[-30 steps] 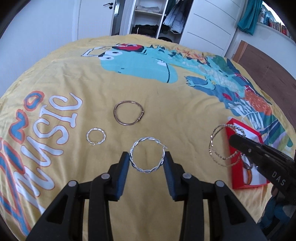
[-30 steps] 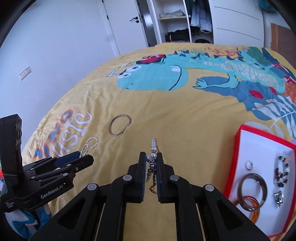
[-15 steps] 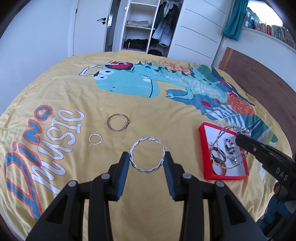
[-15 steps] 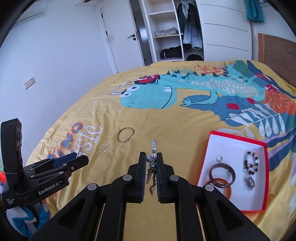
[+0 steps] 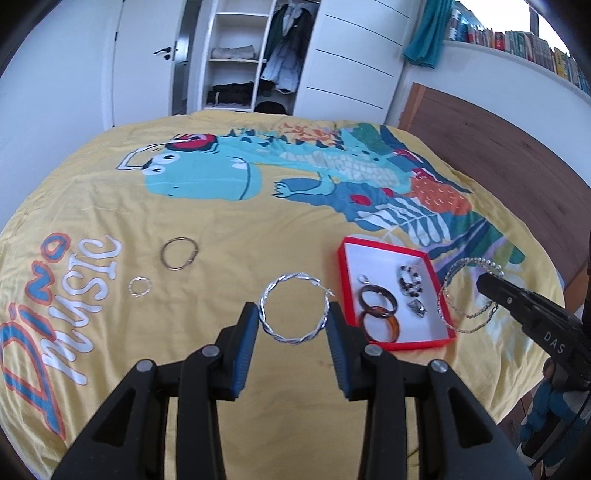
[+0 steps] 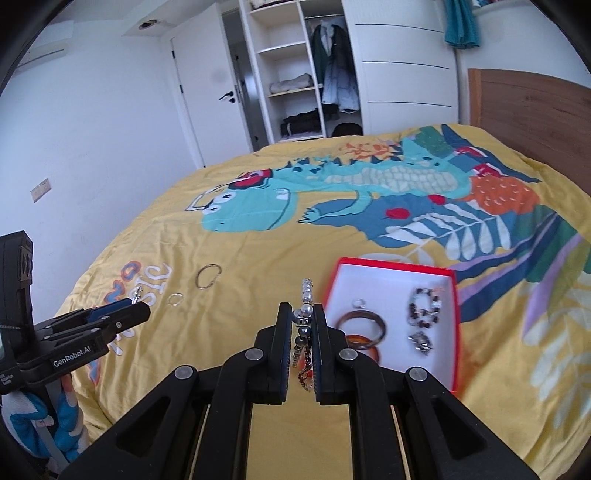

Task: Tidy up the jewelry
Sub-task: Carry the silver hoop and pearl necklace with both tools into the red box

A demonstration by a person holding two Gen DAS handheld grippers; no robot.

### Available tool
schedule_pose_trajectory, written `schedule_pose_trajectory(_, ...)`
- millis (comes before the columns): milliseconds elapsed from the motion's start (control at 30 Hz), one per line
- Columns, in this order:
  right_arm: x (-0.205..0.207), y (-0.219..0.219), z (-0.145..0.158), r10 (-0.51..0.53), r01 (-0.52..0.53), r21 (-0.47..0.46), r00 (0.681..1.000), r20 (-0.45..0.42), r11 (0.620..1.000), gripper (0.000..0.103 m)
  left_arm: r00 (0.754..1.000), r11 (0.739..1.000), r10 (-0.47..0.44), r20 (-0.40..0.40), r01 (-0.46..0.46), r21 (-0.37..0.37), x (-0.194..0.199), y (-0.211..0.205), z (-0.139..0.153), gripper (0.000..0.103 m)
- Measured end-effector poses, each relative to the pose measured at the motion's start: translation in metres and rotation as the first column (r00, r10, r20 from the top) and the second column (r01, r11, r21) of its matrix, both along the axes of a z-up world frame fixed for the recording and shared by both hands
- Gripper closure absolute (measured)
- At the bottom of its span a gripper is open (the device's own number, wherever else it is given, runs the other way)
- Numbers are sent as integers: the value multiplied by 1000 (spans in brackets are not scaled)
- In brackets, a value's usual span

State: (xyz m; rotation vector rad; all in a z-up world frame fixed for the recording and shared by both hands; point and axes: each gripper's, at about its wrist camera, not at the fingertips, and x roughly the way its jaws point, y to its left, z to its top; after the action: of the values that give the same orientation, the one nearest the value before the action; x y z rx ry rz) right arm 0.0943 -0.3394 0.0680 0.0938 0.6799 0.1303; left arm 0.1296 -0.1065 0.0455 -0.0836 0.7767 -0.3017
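A yellow dinosaur-print duvet (image 5: 229,229) covers the bed, with an open white wardrobe (image 6: 295,74) of folded clothes and hanging coats behind, a white door (image 6: 207,99) beside it, and a teal curtain (image 5: 424,33).

Open bedspread (image 5: 229,236) around red box (image 5: 413,343)

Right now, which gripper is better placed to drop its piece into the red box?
Right gripper: its beaded bracelet hangs right beside the red box. Left gripper, holding the twisted hoop, sits farther away.
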Motion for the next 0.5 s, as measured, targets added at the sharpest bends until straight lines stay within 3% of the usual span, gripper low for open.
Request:
schedule_pose_trajectory(233,9,-45,-15,-52,51,-16,998,-29,999,94,996,996,-84,-23,85,21,21,-53,-11,68)
schedule_pose_trajectory(500,56,-80,-49,-68,67,-9,995,-76,998,94,986,987,-153,-64,156,49,67,-110,-39,68)
